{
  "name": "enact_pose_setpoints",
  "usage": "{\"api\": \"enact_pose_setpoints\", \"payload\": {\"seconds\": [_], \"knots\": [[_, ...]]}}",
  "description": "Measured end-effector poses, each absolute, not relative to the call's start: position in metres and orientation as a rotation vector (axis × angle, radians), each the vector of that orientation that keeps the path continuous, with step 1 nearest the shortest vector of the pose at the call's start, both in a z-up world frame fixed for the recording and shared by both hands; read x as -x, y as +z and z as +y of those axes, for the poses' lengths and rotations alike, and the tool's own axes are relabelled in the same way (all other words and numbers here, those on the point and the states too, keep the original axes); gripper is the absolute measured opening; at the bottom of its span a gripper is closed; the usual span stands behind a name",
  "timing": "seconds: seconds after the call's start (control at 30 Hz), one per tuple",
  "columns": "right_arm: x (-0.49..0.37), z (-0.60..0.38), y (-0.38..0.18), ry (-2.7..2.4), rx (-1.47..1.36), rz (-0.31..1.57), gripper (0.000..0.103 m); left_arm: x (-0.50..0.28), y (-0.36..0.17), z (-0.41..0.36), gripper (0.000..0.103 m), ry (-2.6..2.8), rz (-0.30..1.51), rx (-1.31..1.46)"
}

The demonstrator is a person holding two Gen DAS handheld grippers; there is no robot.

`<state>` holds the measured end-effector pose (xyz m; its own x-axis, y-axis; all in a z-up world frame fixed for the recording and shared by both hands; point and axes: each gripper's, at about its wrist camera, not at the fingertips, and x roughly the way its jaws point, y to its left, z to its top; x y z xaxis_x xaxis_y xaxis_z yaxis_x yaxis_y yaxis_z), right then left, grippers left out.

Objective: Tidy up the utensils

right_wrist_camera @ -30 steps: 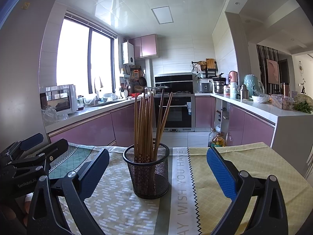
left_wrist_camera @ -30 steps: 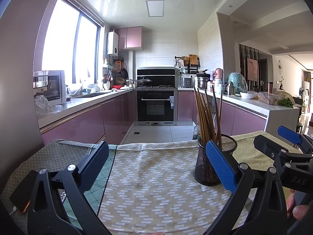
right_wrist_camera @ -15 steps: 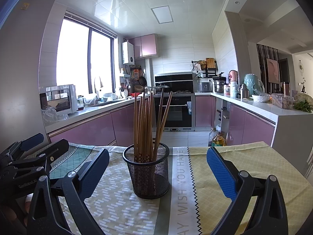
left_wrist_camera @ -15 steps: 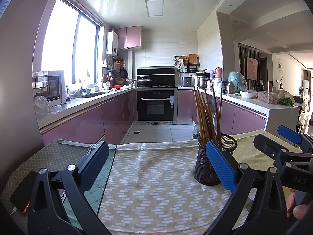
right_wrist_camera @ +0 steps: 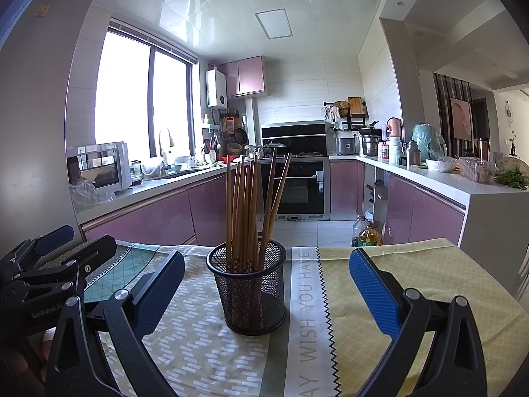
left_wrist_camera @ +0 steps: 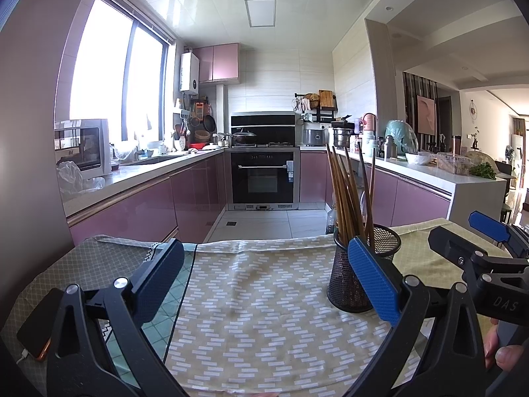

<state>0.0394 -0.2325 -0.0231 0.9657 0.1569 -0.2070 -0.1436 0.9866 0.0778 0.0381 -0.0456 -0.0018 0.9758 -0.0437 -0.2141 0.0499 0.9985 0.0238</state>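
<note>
Nearest the lenses, both tongs stand spread wide with nothing between their pads. The left gripper [left_wrist_camera: 264,284] hovers over bare patterned tablecloth [left_wrist_camera: 264,314], with a phone [left_wrist_camera: 34,322] lying at the table's left edge. The right gripper [right_wrist_camera: 267,289] faces the mesh holder [right_wrist_camera: 249,287], which sits on the cloth in the gap between its fingers but a little ahead of them, untouched.

In that holder stand the chopsticks [right_wrist_camera: 246,211], a loose bundle of brown wooden sticks, most nearly upright and two leaning off to the right. From the left wrist view the same holder [left_wrist_camera: 358,271] lies just behind the left gripper's right finger [left_wrist_camera: 372,276].

The sticks look light, stiff and smooth, so a single one would probably slide or pivot in a shallow pinch; a firm hold across the upper shafts, above the rim, seems the better place. The holder itself looks light and tall for its base, so a sideways tug on the bundle could tip it.

Beyond the table lies the kitchen, with its pink cabinets [right_wrist_camera: 148,218] and black oven [left_wrist_camera: 263,178].
</note>
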Motion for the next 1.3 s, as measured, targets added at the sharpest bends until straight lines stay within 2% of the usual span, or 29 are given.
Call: {"api": "enact_pose_setpoints", "payload": {"seconds": [1.03, 1.2, 1.3], "knots": [[-0.04, -0.239, -0.029, 0.142, -0.061, 0.244, 0.096, -0.036, -0.007, -0.048, 0.098, -0.053, 0.225, -0.064], [-0.05, -0.257, -0.035, 0.121, -0.054, 0.329, 0.096, -0.046, -0.01, -0.043, 0.098, -0.055, 0.289, -0.048], [-0.07, -0.276, -0.046, 0.05, 0.006, 0.472, 0.096, -0.057, -0.015, -0.036, 0.098, -0.05, 0.356, -0.049]]}}
